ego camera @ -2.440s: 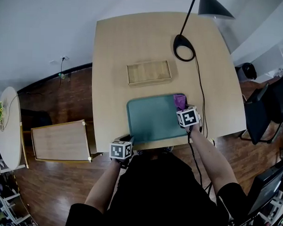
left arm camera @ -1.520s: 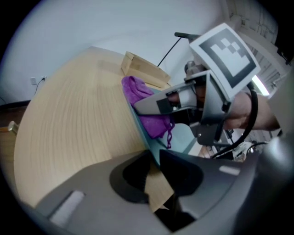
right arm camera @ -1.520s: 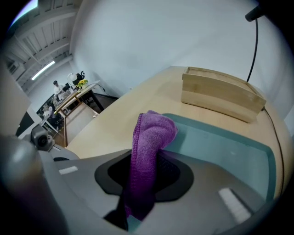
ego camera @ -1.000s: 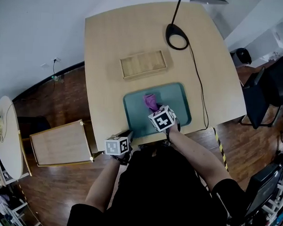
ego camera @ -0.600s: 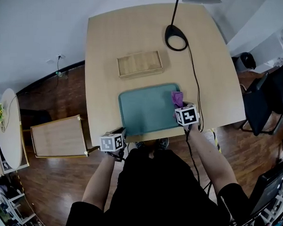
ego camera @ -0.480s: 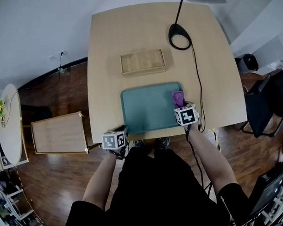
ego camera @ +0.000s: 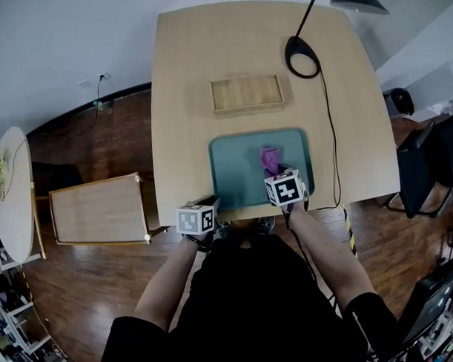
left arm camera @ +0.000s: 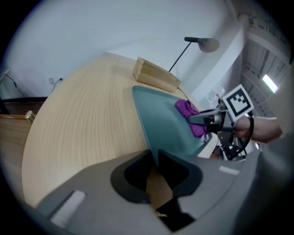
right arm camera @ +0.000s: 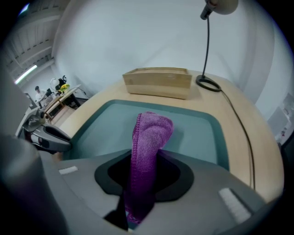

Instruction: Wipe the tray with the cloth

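A teal tray (ego camera: 238,177) lies at the near edge of the wooden table (ego camera: 185,101). My left gripper (ego camera: 208,205) is shut on the tray's near-left rim; in the left gripper view the rim (left arm camera: 154,156) stands pinched between the jaws. My right gripper (ego camera: 276,174) is shut on a purple cloth (ego camera: 269,159), which rests on the tray's floor right of its middle. In the right gripper view the cloth (right arm camera: 149,135) runs up out of the jaws onto the tray (right arm camera: 103,131), with the left gripper (right arm camera: 50,136) at the left.
A shallow wooden box (ego camera: 246,94) sits behind the tray. The lamp's round base (ego camera: 303,57) is at the far right, and its cable (ego camera: 332,143) trails along the table's right side. A low wooden trolley (ego camera: 99,209) stands on the floor to the left, a chair (ego camera: 435,154) to the right.
The right gripper has dragged the cloth from the tray's right edge leftward toward the middle. The left gripper has stayed on the near-left rim.
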`<control>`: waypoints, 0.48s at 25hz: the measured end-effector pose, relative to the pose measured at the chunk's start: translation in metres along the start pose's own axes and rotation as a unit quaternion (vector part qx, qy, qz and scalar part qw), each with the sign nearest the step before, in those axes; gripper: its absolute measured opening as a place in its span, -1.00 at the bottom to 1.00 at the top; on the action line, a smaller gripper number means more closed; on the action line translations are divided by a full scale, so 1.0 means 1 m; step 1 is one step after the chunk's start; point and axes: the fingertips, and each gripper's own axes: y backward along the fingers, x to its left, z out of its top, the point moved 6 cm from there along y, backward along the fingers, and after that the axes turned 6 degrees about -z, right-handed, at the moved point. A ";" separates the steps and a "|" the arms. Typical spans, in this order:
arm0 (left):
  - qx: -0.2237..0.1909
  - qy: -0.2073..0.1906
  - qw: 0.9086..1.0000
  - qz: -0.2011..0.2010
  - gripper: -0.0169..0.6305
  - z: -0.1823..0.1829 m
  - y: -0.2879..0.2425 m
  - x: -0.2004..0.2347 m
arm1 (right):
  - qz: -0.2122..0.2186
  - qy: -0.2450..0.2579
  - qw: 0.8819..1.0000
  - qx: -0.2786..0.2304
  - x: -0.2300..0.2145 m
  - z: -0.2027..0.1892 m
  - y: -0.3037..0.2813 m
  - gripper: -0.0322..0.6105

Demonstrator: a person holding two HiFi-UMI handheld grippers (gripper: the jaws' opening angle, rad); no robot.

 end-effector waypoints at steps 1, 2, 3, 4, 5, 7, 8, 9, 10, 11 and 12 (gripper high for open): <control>0.002 -0.001 1.000 0.000 -0.71 0.000 0.002 0.001 | 0.019 0.010 1.000 -0.002 0.017 0.003 -0.001 -0.56; 0.005 -0.002 1.000 -0.002 -0.71 0.000 0.003 0.001 | 0.034 0.023 0.999 -0.003 0.034 0.006 -0.002 -0.56; 0.008 -0.003 1.000 -0.009 -0.70 0.000 0.002 0.001 | 0.043 0.037 0.998 -0.005 0.049 0.009 -0.002 -0.56; 0.011 -0.004 1.000 -0.019 -0.70 -0.001 0.000 0.000 | 0.050 0.051 0.997 -0.009 0.063 0.015 -0.001 -0.56; 0.013 -0.004 1.000 -0.028 -0.70 -0.001 -0.002 -0.001 | 0.055 0.060 0.997 -0.014 0.075 0.022 0.001 -0.56; 0.016 -0.003 0.999 -0.032 -0.70 0.000 -0.001 -0.001 | 0.062 0.062 0.996 -0.017 0.092 0.031 0.001 -0.56; 0.017 -0.002 0.999 -0.031 -0.70 0.001 0.000 0.000 | 0.064 0.059 0.996 -0.016 0.098 0.035 -0.001 -0.56; 0.019 -0.002 0.999 -0.033 -0.70 0.001 0.000 0.000 | 0.067 0.056 0.996 -0.017 0.105 0.038 -0.004 -0.56; 0.020 -0.003 0.999 -0.039 -0.70 0.001 -0.001 0.000 | 0.070 0.058 0.996 -0.018 0.112 0.041 -0.005 -0.56; 0.022 -0.004 0.999 -0.045 -0.70 0.001 -0.002 0.000 | 0.074 0.064 0.995 -0.018 0.119 0.044 -0.005 -0.56; 0.024 -0.004 0.999 -0.047 -0.70 0.001 -0.002 0.000 | 0.078 0.069 0.994 -0.018 0.126 0.046 -0.006 -0.56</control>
